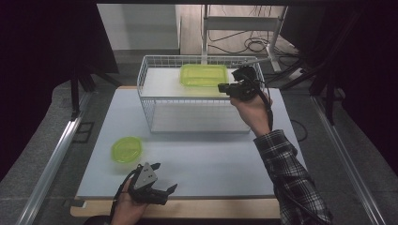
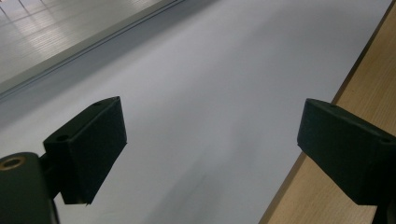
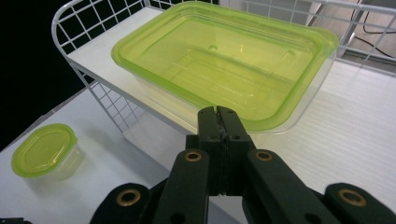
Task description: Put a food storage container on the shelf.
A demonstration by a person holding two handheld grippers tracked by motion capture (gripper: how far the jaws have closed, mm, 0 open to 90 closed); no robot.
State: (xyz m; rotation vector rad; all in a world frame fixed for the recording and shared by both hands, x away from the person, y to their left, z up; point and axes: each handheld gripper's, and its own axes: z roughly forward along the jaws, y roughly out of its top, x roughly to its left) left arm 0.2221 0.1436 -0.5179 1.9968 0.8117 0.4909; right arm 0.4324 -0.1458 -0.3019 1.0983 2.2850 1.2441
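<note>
On the rack's (image 1: 145,77) top shelf, toward its right end, sits the rectangular container (image 1: 204,74) with a green lid. Just beside its right edge the right gripper (image 1: 224,87) hovers, jaws pressed together with nothing between them. Near the table's (image 1: 211,159) front edge the left gripper (image 1: 165,178) rests with jaws wide (nothing between them). A small round container (image 1: 126,149) stands toward the left edge.

No writing, label or number can be read anywhere.
</note>
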